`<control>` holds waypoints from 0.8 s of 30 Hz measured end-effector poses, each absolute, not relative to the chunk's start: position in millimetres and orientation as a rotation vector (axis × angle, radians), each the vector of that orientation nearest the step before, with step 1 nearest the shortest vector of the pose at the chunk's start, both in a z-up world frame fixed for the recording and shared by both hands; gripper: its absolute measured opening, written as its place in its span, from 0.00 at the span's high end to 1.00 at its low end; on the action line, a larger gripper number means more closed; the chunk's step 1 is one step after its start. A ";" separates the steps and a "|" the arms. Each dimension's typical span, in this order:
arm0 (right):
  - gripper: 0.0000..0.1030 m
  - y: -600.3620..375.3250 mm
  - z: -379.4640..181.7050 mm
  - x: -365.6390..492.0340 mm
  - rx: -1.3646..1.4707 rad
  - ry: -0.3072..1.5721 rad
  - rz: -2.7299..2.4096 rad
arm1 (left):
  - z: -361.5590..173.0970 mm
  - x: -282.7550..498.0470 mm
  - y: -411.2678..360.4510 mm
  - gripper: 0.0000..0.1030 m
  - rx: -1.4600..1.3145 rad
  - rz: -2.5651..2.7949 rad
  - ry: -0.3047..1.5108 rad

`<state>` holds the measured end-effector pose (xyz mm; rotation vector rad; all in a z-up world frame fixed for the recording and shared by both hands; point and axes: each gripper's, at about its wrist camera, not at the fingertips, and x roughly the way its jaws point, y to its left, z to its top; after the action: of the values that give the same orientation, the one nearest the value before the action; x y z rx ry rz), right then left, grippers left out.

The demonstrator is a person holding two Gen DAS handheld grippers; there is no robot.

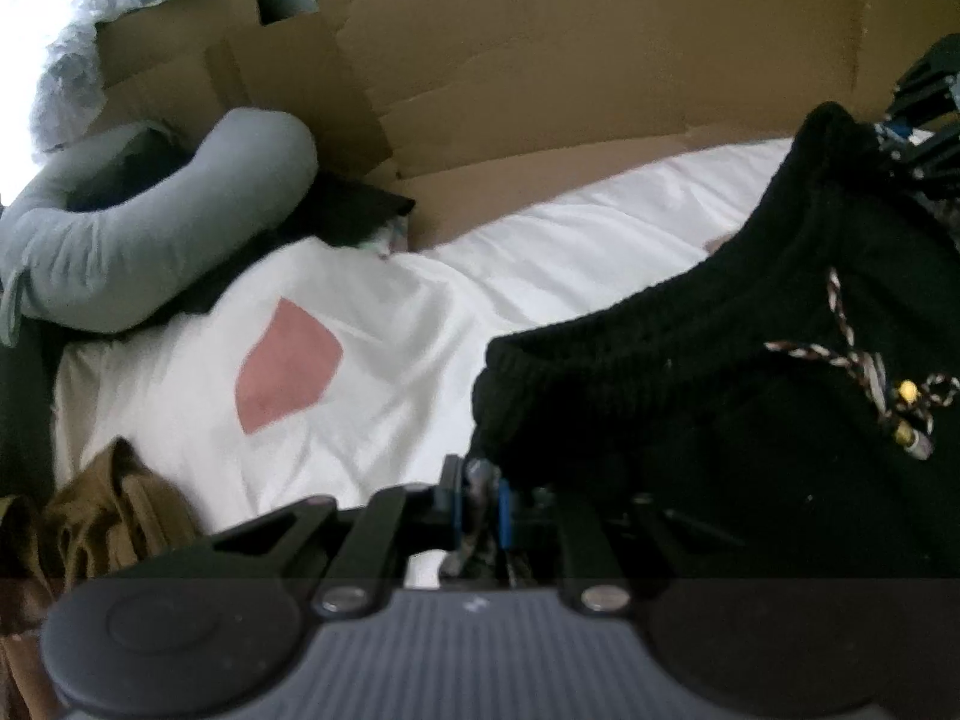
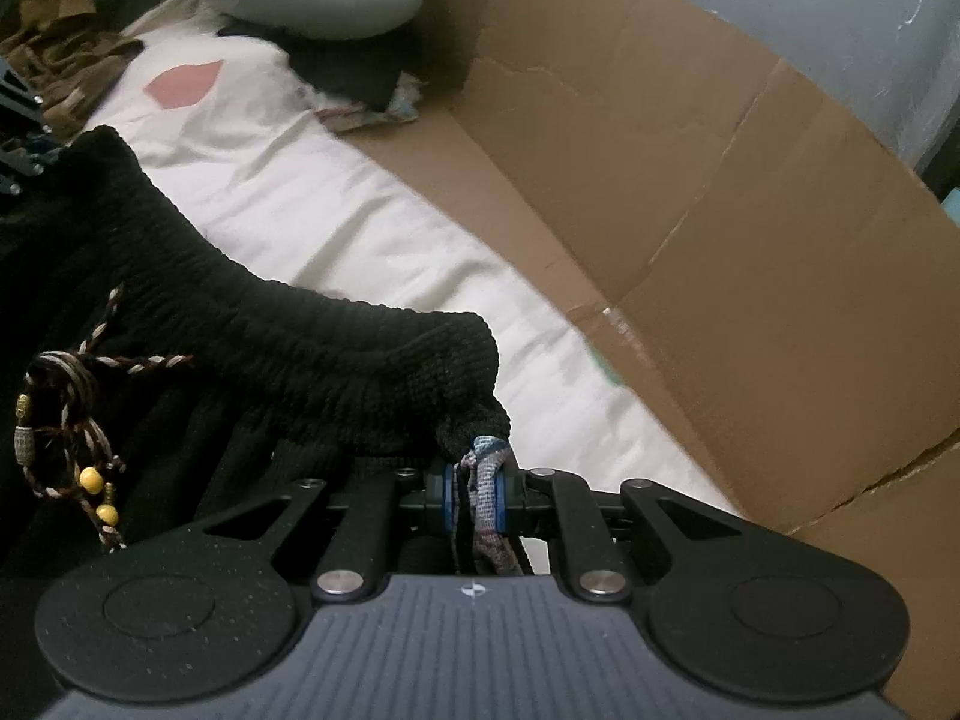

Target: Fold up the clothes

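Note:
Black knit shorts (image 1: 690, 372) with a ribbed waistband and a braided drawstring (image 1: 852, 354) with yellow beads hang stretched between my two grippers above a white bed sheet (image 1: 420, 300). My left gripper (image 1: 480, 498) is shut on one end of the waistband. My right gripper (image 2: 474, 486) is shut on the other end of the shorts (image 2: 300, 330), with a patterned lining pinched between its jaws. The right gripper also shows in the left wrist view (image 1: 924, 114), and the left gripper at the left edge of the right wrist view (image 2: 18, 120).
Brown cardboard sheets (image 1: 570, 60) stand along the far side of the bed. A grey curved pillow (image 1: 150, 228) lies at the head, over dark clothes. A brown garment (image 1: 108, 516) is bunched at the near left. The sheet has a pink patch (image 1: 288, 366).

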<state>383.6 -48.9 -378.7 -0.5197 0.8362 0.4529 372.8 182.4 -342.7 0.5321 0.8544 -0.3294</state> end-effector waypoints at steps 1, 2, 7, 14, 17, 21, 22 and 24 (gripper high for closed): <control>0.90 -47.4 -377.8 386.9 -0.525 0.833 0.445 | -342.1 376.8 181.4 0.89 0.532 -0.323 0.851; 0.90 -45.4 -377.1 390.4 -0.532 0.830 0.438 | -340.9 380.8 180.3 0.89 0.534 -0.317 0.846; 0.90 -39.1 -375.7 413.5 -0.552 0.824 0.385 | -335.5 404.0 173.7 0.89 0.554 -0.294 0.829; 0.90 -33.4 -375.4 446.6 -0.578 0.819 0.334 | -330.7 437.4 165.4 0.89 0.567 -0.250 0.826; 0.90 -30.5 -374.6 458.4 -0.597 0.817 0.321 | -330.6 449.4 160.8 0.89 0.583 -0.235 0.830; 0.90 -26.6 -373.7 471.4 -0.612 0.815 0.303 | -329.0 462.5 156.1 0.88 0.591 -0.224 0.840; 0.90 -25.5 -373.6 474.3 -0.615 0.814 0.298 | -328.0 465.2 155.3 0.88 0.588 -0.223 0.844; 0.89 -24.4 -374.5 479.8 -0.610 0.825 0.292 | -333.5 470.8 155.7 0.84 0.584 -0.227 0.902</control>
<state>479.8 -24.4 -374.5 -0.6103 0.8251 0.2922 470.8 155.7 -333.5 0.5838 0.9024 -0.2273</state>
